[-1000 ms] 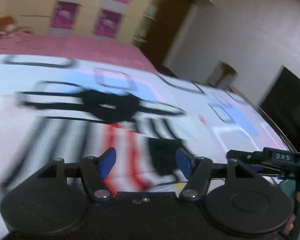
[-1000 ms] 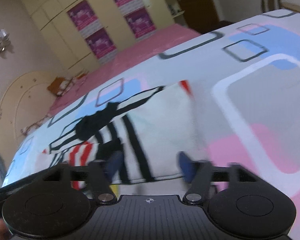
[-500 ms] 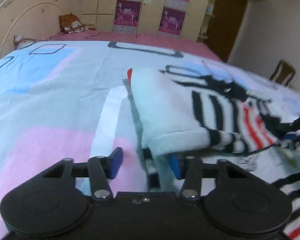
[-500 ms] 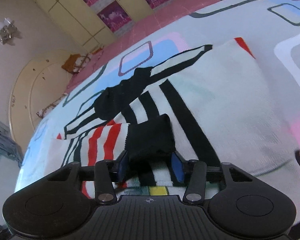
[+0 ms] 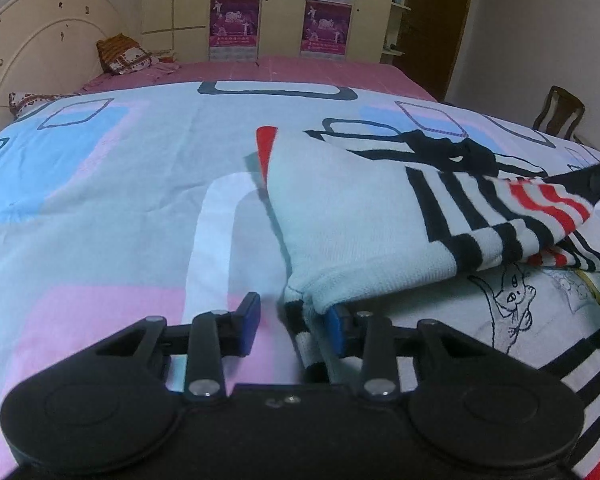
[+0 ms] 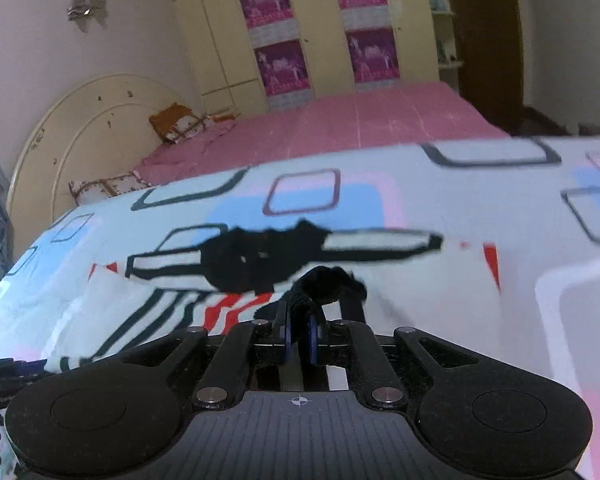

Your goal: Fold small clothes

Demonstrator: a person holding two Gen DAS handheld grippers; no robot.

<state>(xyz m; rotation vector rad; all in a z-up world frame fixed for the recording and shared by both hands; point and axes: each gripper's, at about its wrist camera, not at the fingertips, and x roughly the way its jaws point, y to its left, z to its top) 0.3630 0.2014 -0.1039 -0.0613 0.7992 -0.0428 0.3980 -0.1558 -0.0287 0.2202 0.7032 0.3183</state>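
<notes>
While right tool (image 6: 299, 338) pinches sweater's black cuff (image 6: 324, 284), jaws closing

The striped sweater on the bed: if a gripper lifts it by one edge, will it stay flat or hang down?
It will likely hang down: the sweater looks like soft knit, already bent over itself. Where the right gripper pinches its black cuff, the cloth bunches, so it seems floppy. It probably will not slip, since the knit looks rough, not smooth.
</notes>
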